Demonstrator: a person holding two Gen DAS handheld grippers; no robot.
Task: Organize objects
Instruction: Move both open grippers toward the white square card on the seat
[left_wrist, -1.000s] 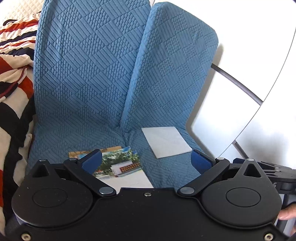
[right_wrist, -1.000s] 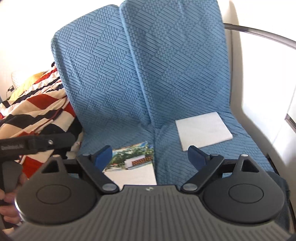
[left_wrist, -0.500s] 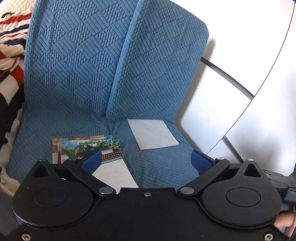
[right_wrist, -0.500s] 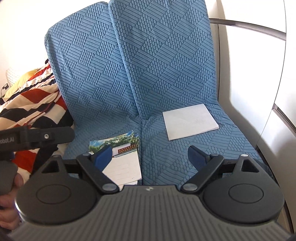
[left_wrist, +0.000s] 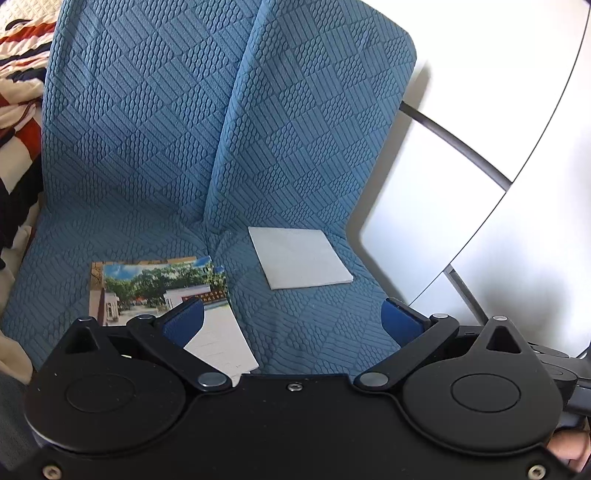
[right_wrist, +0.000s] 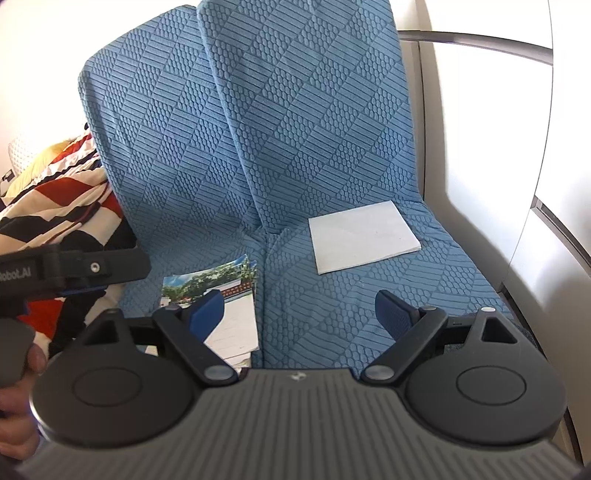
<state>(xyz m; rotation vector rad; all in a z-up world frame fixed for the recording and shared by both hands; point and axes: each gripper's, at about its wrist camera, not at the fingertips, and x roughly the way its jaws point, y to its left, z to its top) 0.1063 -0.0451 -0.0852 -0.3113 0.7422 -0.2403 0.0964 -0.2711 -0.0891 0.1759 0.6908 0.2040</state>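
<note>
Seat | postcards, white pad | claws spread

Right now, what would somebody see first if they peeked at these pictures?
First, the two big blue quilted seat cushions, standing side by side and filling the view. A white square pad lies on the right seat, and picture postcards lie on the left one. A red, black and white striped blanket is bunched at the far left.

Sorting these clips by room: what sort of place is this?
Probably a bedroom or living corner at home: a blue quilted floor seat, a striped blanket heaped beside it, and postcards and a white pad on the seat.
</note>
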